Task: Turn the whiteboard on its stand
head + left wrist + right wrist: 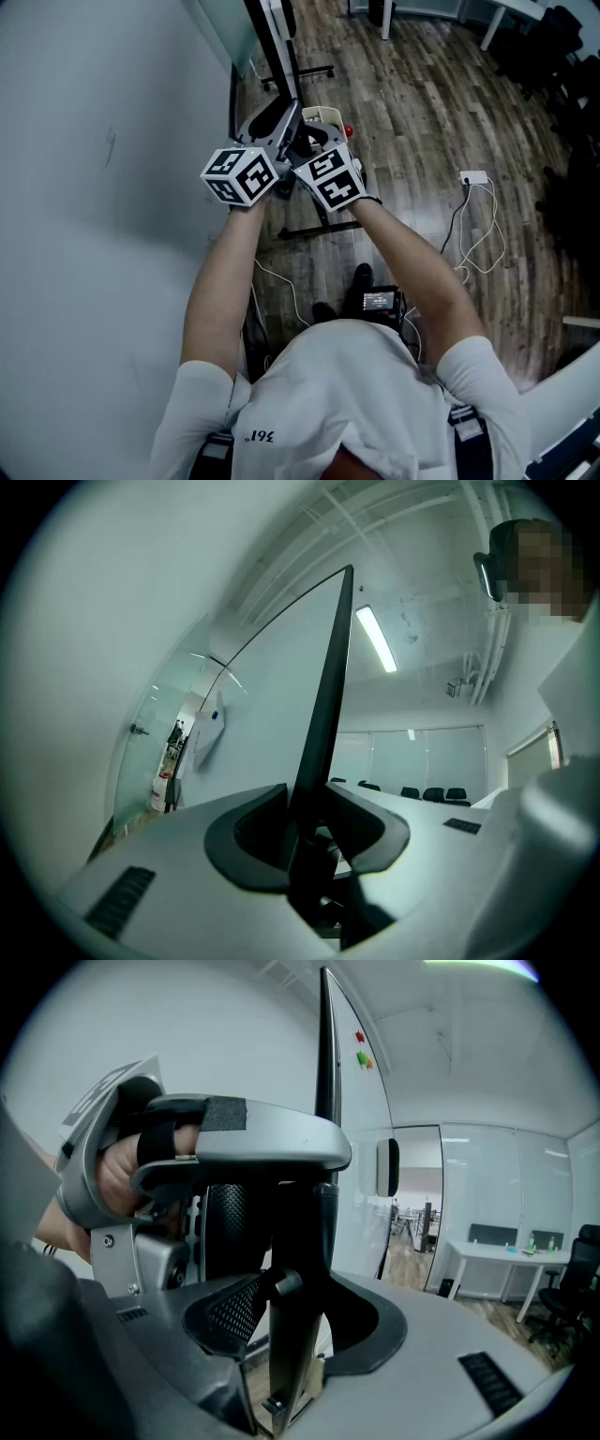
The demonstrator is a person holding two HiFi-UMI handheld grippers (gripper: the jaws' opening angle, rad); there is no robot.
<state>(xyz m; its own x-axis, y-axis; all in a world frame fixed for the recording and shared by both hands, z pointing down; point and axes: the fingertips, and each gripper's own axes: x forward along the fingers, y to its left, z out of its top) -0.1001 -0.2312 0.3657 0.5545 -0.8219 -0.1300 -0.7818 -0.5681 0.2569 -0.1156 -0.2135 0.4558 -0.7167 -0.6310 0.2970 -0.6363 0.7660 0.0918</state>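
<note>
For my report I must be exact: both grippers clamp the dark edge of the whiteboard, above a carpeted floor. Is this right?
One detail is wrong: the floor is wooden planks, not carpet, as the head view shows. The left gripper and right gripper do clamp the dark edge of the whiteboard.

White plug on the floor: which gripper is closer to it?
Right. Both clamp the whiteboard edge; the right gripper sits toward the plug, the left gripper beyond it.

Whiteboard (94, 187): large, pale plain face, thin dark frame along its edge. It stands upright and shows edge-on in both gripper views. Small red and green magnets (361, 1046) sit high on one face. Stand (284, 56): black tubular post and feet, resting on the wood floor (422, 112).
</note>
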